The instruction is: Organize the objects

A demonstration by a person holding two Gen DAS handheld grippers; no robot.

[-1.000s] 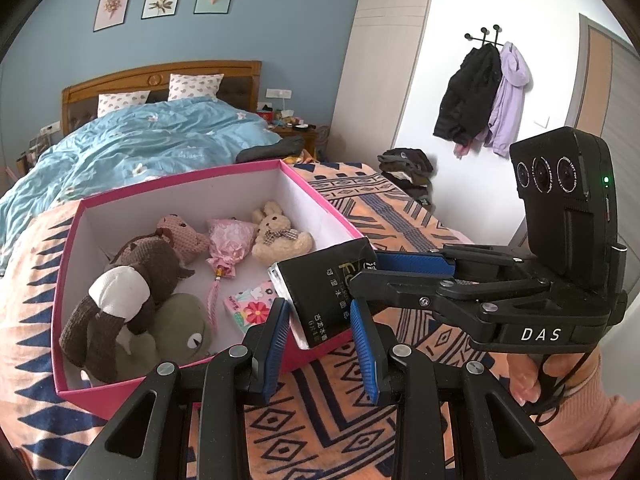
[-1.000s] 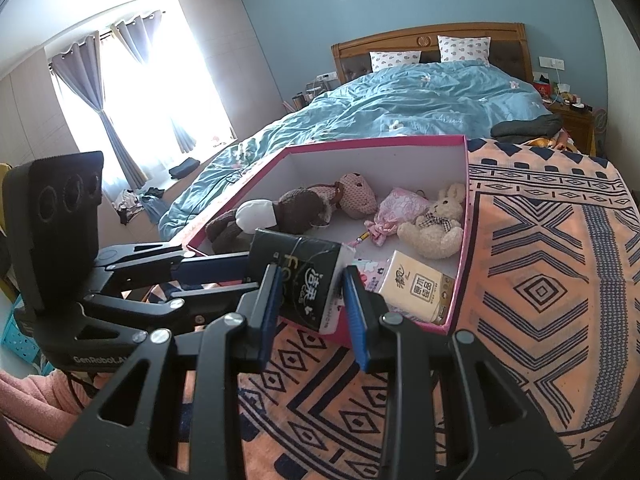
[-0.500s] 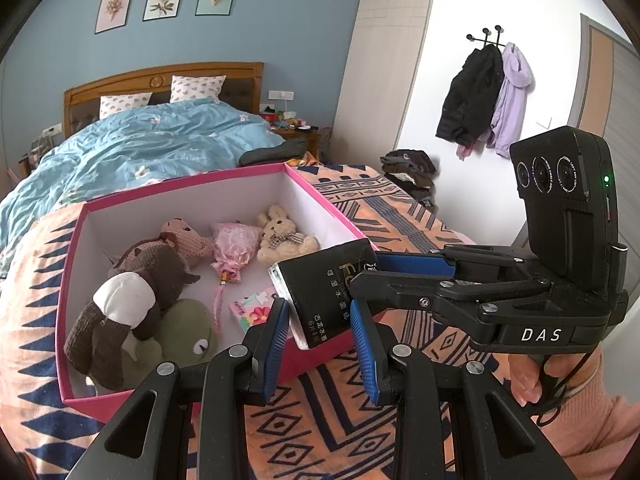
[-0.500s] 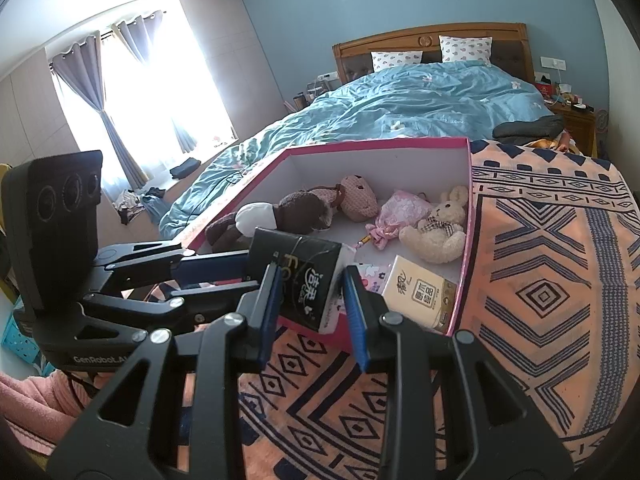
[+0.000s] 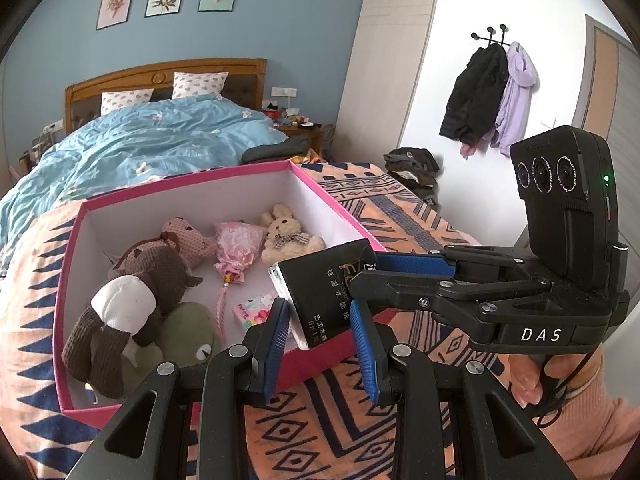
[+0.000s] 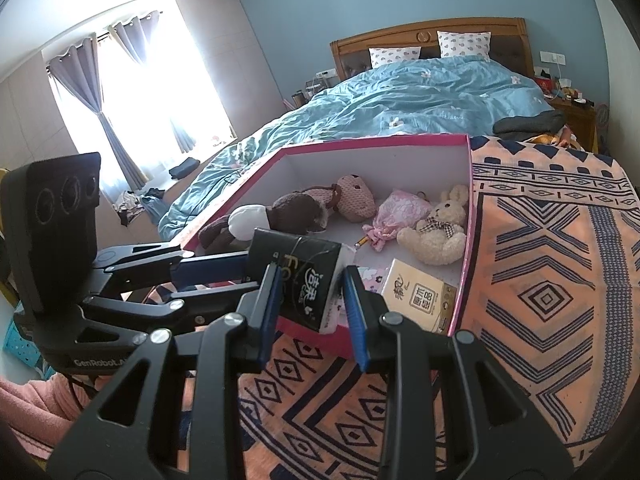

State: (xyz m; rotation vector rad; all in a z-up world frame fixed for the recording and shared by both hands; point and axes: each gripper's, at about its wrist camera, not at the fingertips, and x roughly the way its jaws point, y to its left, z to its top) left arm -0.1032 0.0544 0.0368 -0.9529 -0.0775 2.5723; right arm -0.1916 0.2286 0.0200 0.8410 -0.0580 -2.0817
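Note:
A black tissue pack [image 5: 324, 292] hangs over the near corner of a pink box [image 5: 332, 204] with a white inside. Both grippers close on the pack from two sides. My left gripper [image 5: 320, 320] has its blue pads against the pack's lower end. My right gripper [image 6: 310, 292] grips the same pack [image 6: 304, 276]. The box [image 6: 380, 142] holds a brown plush dog [image 5: 132, 292], a green plush [image 5: 184, 332], a pink bear [image 5: 184, 236], a pink pouch [image 5: 234, 244], a cream bunny [image 5: 286, 236], a small pink packet [image 5: 252, 312] and a tan tissue pack [image 6: 418, 294].
The box sits on an orange and navy patterned blanket [image 6: 552, 272] at the foot of a bed with a blue duvet [image 5: 152, 148]. Coats [image 5: 488, 92] hang on the right wall, clothes [image 5: 412, 168] lie on the floor below. A window with curtains [image 6: 132, 100] is at left.
Both grippers have lifted slightly with the black pack; the box sits a little lower in both views. The grip on the pack is unchanged.

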